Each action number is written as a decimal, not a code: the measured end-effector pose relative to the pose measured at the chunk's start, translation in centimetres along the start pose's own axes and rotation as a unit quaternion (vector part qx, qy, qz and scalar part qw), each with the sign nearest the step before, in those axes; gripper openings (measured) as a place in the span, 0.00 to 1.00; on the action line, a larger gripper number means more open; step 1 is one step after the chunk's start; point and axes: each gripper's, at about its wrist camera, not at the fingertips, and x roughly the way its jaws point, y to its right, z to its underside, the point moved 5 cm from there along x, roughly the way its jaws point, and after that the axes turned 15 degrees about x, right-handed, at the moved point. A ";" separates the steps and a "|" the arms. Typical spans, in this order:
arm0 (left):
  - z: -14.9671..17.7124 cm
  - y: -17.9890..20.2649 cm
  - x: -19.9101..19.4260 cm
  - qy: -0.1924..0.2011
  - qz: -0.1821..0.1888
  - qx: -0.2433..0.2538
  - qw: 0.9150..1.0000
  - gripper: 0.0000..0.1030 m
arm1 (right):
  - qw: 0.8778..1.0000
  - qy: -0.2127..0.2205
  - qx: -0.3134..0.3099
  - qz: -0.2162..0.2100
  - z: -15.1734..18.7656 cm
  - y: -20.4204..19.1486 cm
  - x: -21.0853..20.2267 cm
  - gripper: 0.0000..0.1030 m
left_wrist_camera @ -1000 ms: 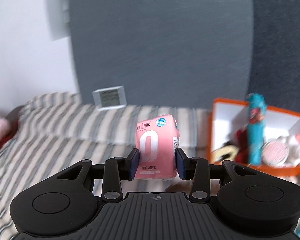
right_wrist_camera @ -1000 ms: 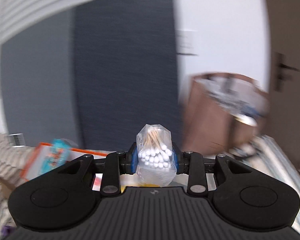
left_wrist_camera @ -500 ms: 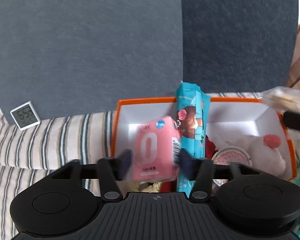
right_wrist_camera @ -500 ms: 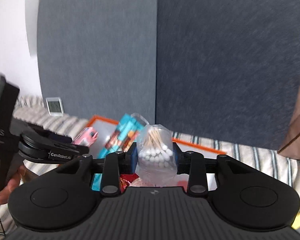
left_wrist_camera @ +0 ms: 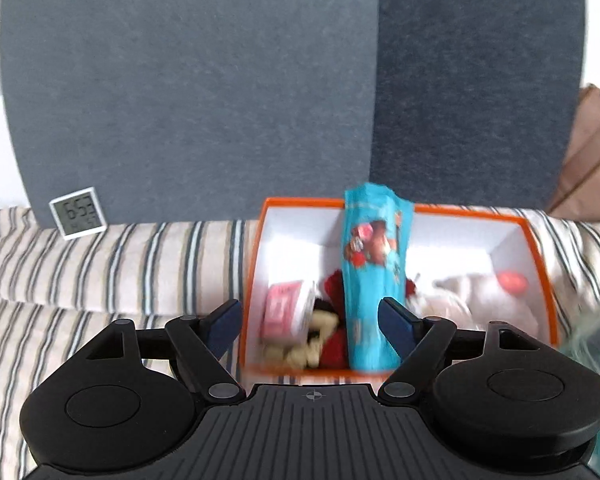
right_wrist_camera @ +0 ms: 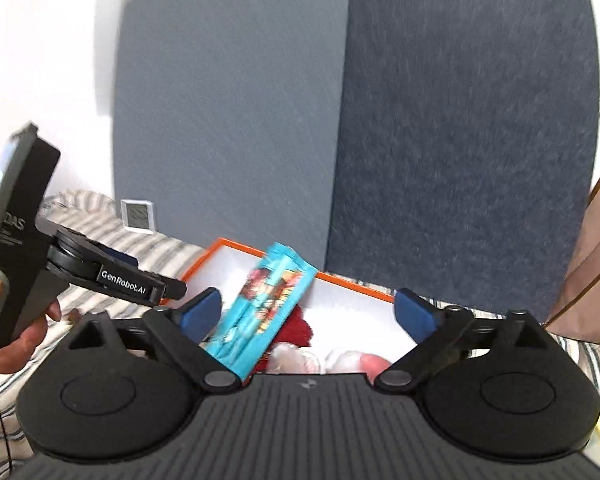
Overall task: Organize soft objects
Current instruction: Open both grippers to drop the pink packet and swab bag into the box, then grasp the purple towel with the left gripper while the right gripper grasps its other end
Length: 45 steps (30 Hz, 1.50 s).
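Note:
An orange-rimmed white box (left_wrist_camera: 538, 248) sits on the striped bed, also in the right wrist view (right_wrist_camera: 352, 282). A pink tissue pack (left_wrist_camera: 286, 312) lies in its left part, beside a tall blue snack packet (left_wrist_camera: 374, 276) that leans up out of the box and shows in the right wrist view (right_wrist_camera: 260, 312). A white plush with a pink spot (left_wrist_camera: 496, 292) lies at the right. My left gripper (left_wrist_camera: 312, 320) is open and empty just above the box's near edge. My right gripper (right_wrist_camera: 308, 312) is open and empty over the box. The cotton swab bag is not clearly visible.
A small digital clock (left_wrist_camera: 78, 212) leans on the grey headboard (left_wrist_camera: 220, 100) at left. A brown paper bag (right_wrist_camera: 596, 264) stands right of the box. The striped bedding (left_wrist_camera: 100, 272) spreads left of the box. The left gripper body (right_wrist_camera: 112, 276) shows in the right view.
Both grippers opened. The pink pack dropped from my left gripper into the box, and the swab bag left my right gripper. Both grippers moved closer over the box.

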 end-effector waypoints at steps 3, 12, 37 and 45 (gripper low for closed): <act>3.1 1.3 -2.8 0.007 0.002 0.009 1.000 1.00 | 1.000 0.007 -0.001 -0.013 1.8 0.1 -3.3 0.94; 12.1 9.1 -7.2 -0.006 0.070 0.038 0.997 1.00 | 0.996 -0.054 0.066 0.002 12.0 5.1 -11.1 0.94; 23.2 0.8 -11.5 -0.092 0.020 0.101 0.990 1.00 | 0.972 -0.215 -0.028 -0.096 22.1 -7.2 -6.1 0.91; 22.4 1.9 -8.0 -0.077 0.109 0.193 0.972 1.00 | 0.960 -0.259 -0.027 -0.098 23.3 -7.7 -2.6 0.92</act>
